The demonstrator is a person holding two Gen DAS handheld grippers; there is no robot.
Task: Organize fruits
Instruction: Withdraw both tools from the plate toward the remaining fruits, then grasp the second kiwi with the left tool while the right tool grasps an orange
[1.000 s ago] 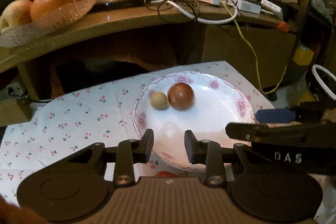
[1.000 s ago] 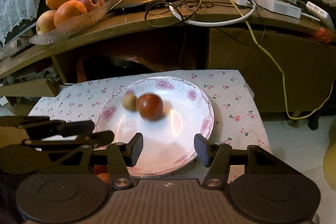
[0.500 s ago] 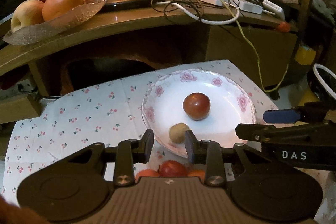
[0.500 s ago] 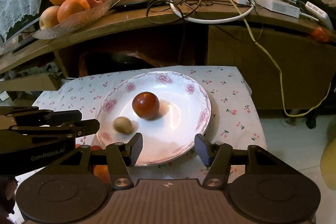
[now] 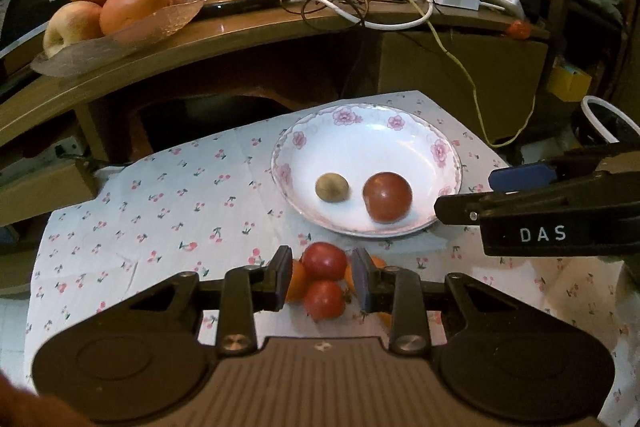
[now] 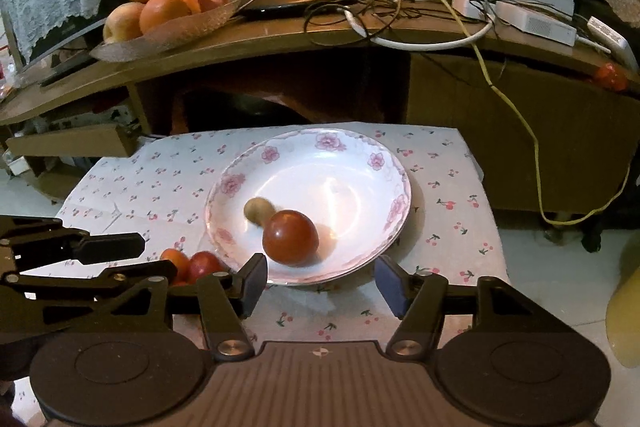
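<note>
A white flowered plate (image 5: 360,135) (image 6: 340,167) stands on a cherry-print cloth (image 5: 160,211). In it lie a round red fruit (image 5: 387,197) (image 6: 291,237) and a small brown fruit (image 5: 332,187) (image 6: 258,209), touching in the right wrist view. A pile of small red and orange fruits (image 5: 324,261) (image 6: 192,265) lies on the cloth in front of the plate. My left gripper (image 5: 321,281) (image 6: 136,259) hovers at this pile, its jaws a narrow gap apart and gripping nothing. My right gripper (image 6: 322,283) (image 5: 476,193) is at the plate's near rim with its jaws opening and nothing between them.
Behind the cloth runs a curved wooden shelf (image 5: 248,39) with tangled cables (image 6: 380,11), white power adapters and a glass dish (image 5: 120,35) of oranges and apples. A white-rimmed dark bowl (image 5: 608,119) sits low at the right.
Both grippers drew back from the plate. The red and brown fruits rolled toward the plate's near side. The fruit pile came into view between the left fingers. The right jaws widened.
</note>
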